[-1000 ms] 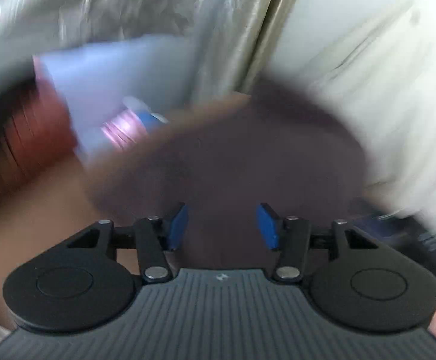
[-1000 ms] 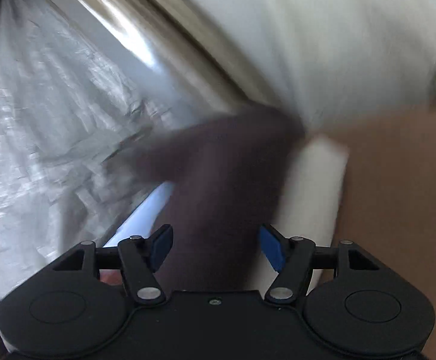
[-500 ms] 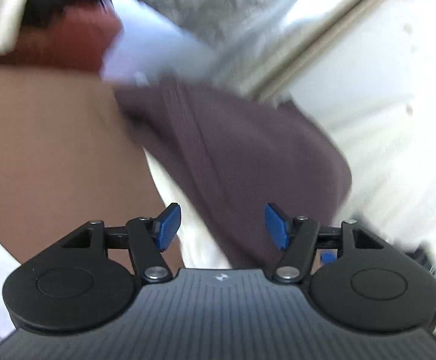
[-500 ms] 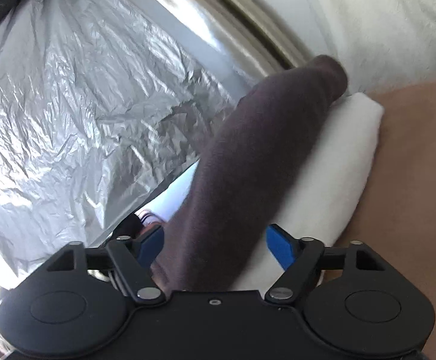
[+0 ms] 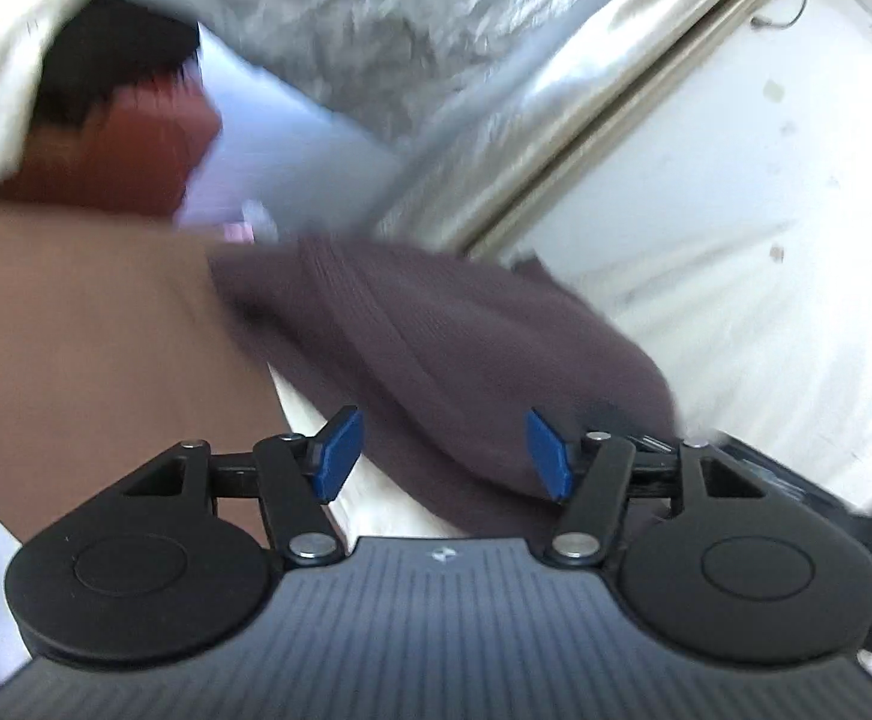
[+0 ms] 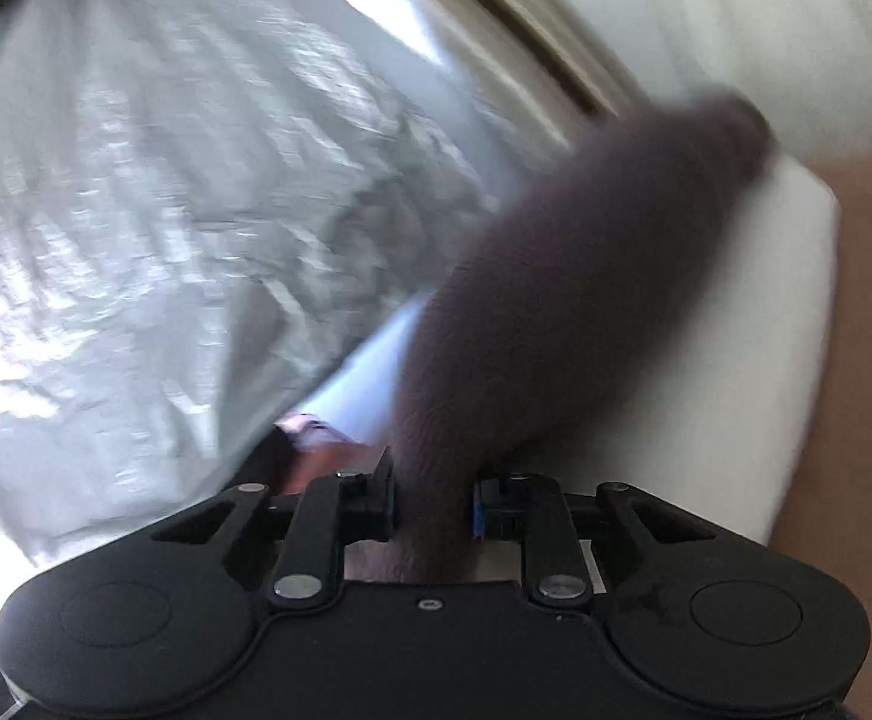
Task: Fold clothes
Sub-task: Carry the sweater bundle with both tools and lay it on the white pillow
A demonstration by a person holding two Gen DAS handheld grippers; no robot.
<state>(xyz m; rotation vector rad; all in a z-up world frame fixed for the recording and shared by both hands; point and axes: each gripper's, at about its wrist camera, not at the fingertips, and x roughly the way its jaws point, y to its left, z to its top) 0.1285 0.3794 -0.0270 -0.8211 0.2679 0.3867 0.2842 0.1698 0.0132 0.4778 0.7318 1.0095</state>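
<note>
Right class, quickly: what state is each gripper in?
Left gripper: open, brown garment lying between its pads, not pinched.
Right gripper: closing on the brown garment.

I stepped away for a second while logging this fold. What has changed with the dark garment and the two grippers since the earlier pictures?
The right gripper, whose jaws stood wide either side of the dark brown garment, is closing them on it and now pinches it. The left gripper stays open, the garment lying between its jaws ungripped. White folded cloth still lies under the garment.

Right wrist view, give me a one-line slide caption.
Right gripper closing on a dark brown garment above white padding.
</note>
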